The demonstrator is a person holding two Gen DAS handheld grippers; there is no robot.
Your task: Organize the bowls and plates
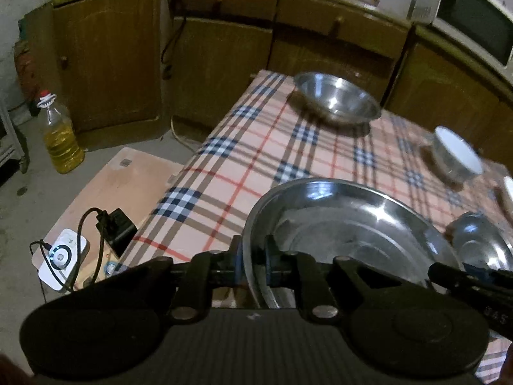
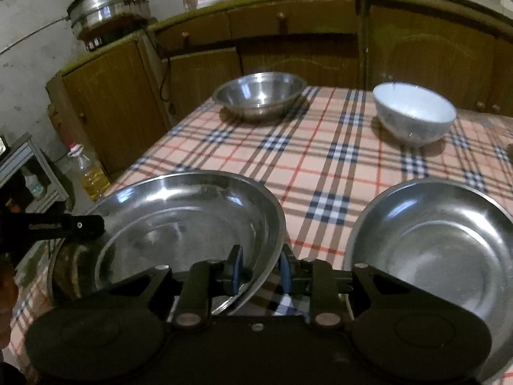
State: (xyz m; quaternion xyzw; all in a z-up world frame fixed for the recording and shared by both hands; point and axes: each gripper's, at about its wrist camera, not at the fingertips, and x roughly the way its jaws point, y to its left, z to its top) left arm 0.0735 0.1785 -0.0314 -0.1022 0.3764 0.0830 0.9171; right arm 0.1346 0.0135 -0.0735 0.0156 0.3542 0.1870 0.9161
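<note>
plaid table [image 2: 320, 160], both fingers [image 1: 236, 256] clamp steel plate [image 2: 179, 218]

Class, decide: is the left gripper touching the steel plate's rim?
Touching. The left wrist view shows the left gripper with both pads pressed on the steel plate's rim.

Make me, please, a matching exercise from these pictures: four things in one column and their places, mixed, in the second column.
Things:
1. steel bowl
2. white bowl
3. oil bottle
4. left steel plate

Places:
a. on the floor
b. rim clamped in the left gripper
c. far end of the table, right side
d. far end of the table, left side

Pairs: 1-d, 2-c, 3-a, 4-b
</note>
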